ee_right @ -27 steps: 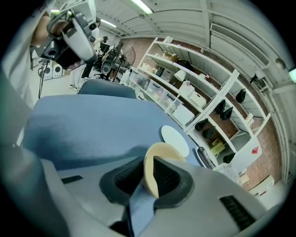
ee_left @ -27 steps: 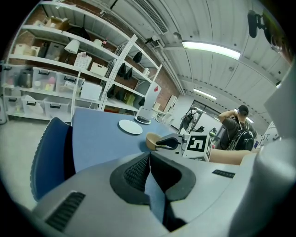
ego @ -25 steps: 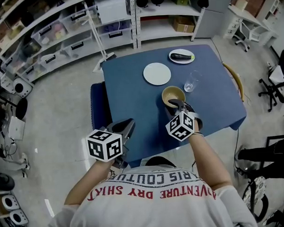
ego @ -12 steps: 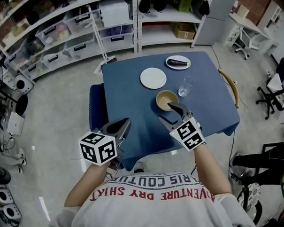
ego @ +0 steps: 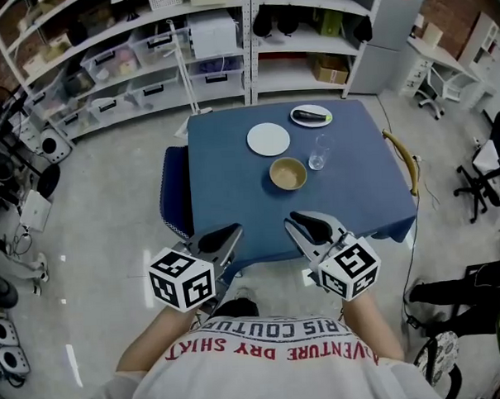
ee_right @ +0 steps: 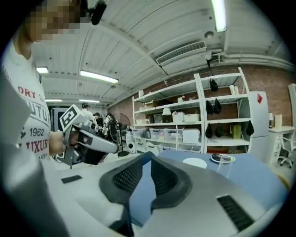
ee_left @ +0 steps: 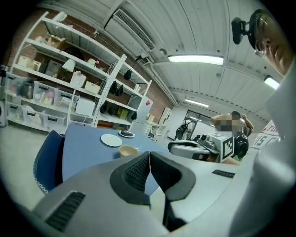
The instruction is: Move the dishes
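Pause between moves, seemingly: both tools hang off the near edge of the blue-clothed worktop [ego: 224, 179]. Left claw [ego: 233, 232] is pinched together, empty. On the cloth sit a round white plate [ego: 268, 139] and a tan ceramic bowl [ego: 288, 174]. Right claw [ego: 301, 221] has just been closing to a narrow slit, nothing inside. Farther right stand a clear glass tumbler [ego: 317, 153] and a white plate bearing a dark vegetable [ego: 311, 115]. The next move probably calls for reaching forward and opening over a rim.

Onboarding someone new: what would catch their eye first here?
A blue table stands mid-floor, carrying a white plate, tan bowl, glass and a second plate with something dark. Nearer hang the left gripper and right gripper; the right's jaws have just been closing with nothing between them.
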Motion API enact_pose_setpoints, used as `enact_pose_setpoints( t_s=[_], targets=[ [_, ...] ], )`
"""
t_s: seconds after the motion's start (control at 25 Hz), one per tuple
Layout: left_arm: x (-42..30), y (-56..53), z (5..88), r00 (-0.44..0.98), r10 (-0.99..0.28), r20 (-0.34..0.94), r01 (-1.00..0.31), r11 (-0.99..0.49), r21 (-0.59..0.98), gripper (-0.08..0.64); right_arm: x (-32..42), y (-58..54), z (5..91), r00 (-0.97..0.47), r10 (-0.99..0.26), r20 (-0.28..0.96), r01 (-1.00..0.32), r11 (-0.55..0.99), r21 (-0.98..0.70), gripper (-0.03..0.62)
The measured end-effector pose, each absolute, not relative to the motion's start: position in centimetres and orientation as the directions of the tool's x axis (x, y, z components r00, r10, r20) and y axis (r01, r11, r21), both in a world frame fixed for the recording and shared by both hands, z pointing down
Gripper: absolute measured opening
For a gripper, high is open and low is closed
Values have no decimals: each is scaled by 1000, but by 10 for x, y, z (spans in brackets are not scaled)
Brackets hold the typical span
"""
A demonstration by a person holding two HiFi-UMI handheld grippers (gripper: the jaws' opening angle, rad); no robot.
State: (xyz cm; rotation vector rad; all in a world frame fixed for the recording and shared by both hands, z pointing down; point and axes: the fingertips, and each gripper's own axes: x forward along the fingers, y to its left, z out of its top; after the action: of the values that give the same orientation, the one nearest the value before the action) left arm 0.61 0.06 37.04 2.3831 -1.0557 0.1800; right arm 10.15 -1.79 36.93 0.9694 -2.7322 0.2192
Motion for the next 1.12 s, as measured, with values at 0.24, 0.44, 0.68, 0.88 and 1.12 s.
enact_pose_setpoints(
  t_s=[0.24, 0.44, 0.68, 0.88, 1.12],
  targets=[
    [28, 44, 350, 712, -647, 274, -697, -603, 389, 29, 110, 36, 341, -818, -557, 143, -574, 801, -171, 26],
    [42, 71, 332, 733, -637, 237, -676, -644, 358, 29, 115, 70, 314, -845, -532, 53, -530, 820, -218, 23],
    [45, 92, 323, 725, -653, 221, -686, -655, 318, 29, 125, 94, 303, -838, -545, 33, -542, 822, -177, 23],
    [40, 99, 320, 716, -666, 209, -694, -649, 312, 29, 119, 100, 306, -844, -536, 36, -534, 831, -156, 23],
    [37, 102, 318, 709, -673, 211, -701, -640, 314, 29, 117, 106, 306, -847, -530, 44, -529, 832, -168, 23]
  ],
)
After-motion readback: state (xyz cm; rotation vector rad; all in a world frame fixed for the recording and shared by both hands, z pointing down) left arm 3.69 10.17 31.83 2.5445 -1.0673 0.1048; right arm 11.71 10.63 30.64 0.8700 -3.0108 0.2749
